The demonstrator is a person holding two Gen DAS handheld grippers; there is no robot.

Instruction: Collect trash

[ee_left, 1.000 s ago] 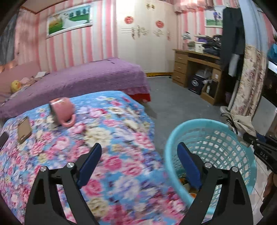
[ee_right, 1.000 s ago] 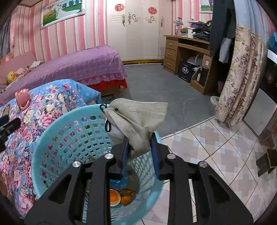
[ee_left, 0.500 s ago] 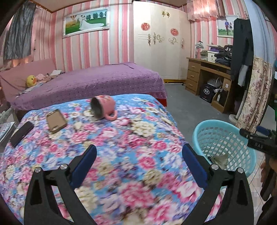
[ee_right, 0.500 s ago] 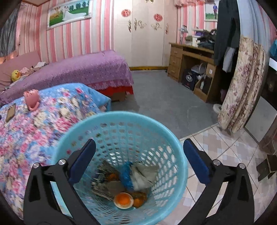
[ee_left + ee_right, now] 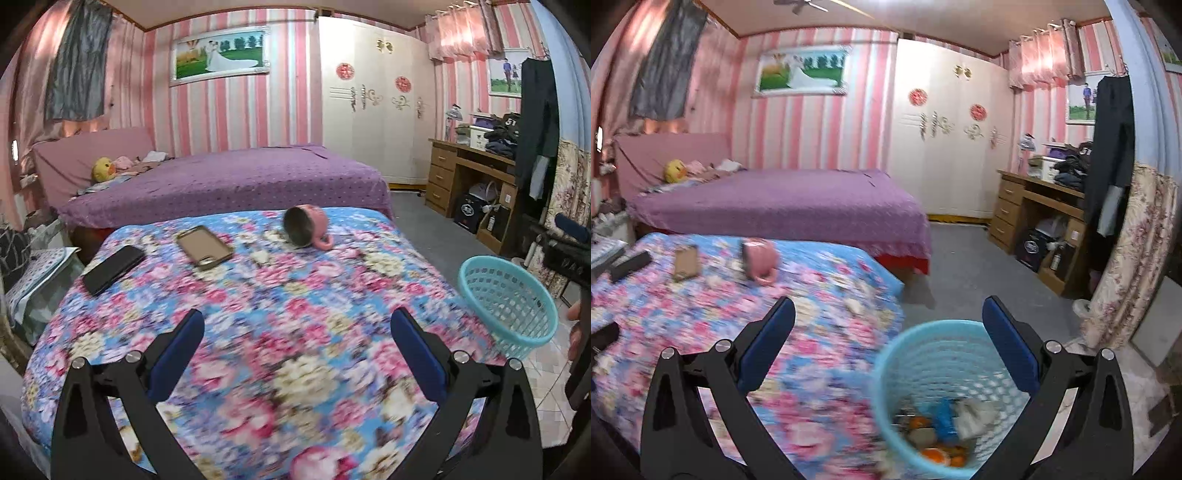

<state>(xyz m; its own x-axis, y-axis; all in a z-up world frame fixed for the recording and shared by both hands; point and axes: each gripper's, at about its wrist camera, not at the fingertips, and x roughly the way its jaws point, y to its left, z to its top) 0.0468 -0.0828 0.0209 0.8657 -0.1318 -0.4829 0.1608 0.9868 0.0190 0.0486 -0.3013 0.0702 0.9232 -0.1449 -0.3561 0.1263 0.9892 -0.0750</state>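
mask now lies in basket (image 5: 945, 369), right gripper (image 5: 886, 343) empty.

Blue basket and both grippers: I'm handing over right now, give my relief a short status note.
Left gripper: open, empty, over the floral bedspread.
Right gripper: open, empty, above the blue basket.
Basket stands on the floor at the bed's corner and holds a crumpled pale cloth, a blue wrapper and orange peel.
Done: that trash is in the basket.
Left on the bedspread: a tipped pink mug, a tan phone case, a black phone. None looks like trash; check the bed's edges before stopping.
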